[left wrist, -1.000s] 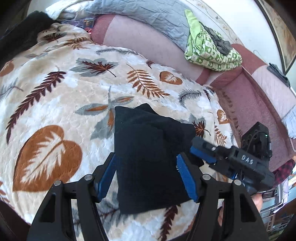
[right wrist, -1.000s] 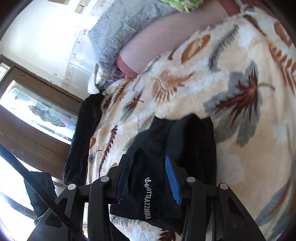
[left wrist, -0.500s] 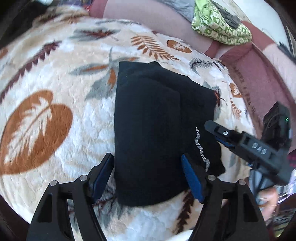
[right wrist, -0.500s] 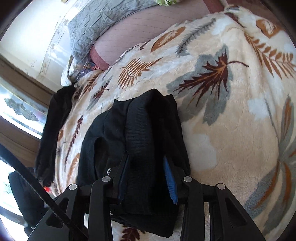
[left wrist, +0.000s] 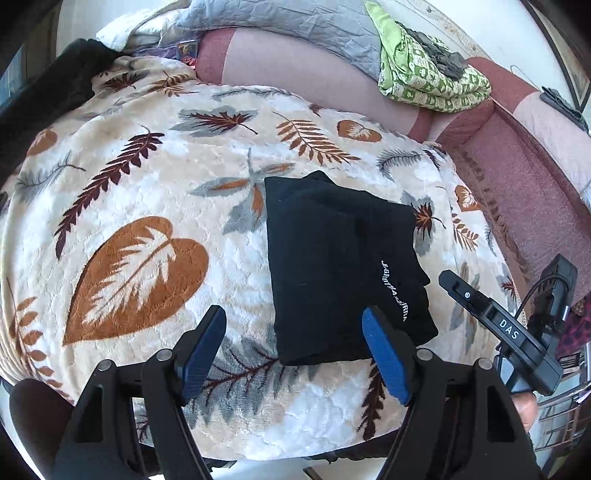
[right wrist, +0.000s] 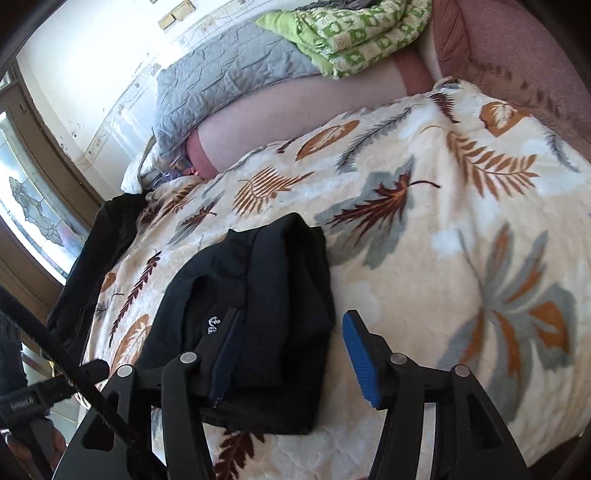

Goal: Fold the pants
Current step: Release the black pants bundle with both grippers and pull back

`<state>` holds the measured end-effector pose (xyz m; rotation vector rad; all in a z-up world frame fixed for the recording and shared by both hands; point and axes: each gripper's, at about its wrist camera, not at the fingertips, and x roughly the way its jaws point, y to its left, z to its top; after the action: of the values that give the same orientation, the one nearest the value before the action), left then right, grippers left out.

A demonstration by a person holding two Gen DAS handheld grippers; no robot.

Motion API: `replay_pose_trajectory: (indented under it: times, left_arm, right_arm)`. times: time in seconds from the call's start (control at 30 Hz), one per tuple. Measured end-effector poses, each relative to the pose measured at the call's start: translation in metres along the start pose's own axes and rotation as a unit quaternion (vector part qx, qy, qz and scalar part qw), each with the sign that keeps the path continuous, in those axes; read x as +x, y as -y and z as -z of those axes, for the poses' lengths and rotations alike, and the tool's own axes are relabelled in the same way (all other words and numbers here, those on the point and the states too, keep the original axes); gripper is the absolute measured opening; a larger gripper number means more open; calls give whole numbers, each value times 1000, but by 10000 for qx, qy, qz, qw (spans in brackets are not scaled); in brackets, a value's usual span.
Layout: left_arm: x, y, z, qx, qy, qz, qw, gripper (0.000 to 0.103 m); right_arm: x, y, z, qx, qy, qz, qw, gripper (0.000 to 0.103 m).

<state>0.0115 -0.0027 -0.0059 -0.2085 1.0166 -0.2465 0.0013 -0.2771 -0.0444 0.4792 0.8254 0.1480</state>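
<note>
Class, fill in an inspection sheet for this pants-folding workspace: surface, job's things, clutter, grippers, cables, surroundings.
Surface: leaf-print blanket spread over a pink sofa.
Job's things: black pants folded into a compact rectangle, lying flat on the blanket, white lettering showing.
Clutter: green patterned cloth and grey quilt on the sofa back; another dark garment at the blanket's far left edge.
Grippers: left gripper open, clear of the pants; right gripper has just been opening, part of the pants between its jaws but not pinched.
Cables: a thin black lead on the right gripper's body.
Surroundings: white wall, a window with patterned glass.
</note>
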Motion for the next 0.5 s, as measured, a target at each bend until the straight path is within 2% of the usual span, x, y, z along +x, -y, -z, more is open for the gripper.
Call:
replay_pose_trajectory:
  times: [0.2,0.3,0.5]
  left_arm:
    - [5,5,4,115,-162,-66,9998,75]
    - [4,7,3,144,-121,-187,9996,75]
    - [7,14,5,386,-65,-636,9972,75]
  right_arm:
    - [2,24,7,347,-81,88,9993,64]
    - [7,36,13,589,-159,-51,9981,64]
    - [12,39,20,638,-163,-134,9977,64]
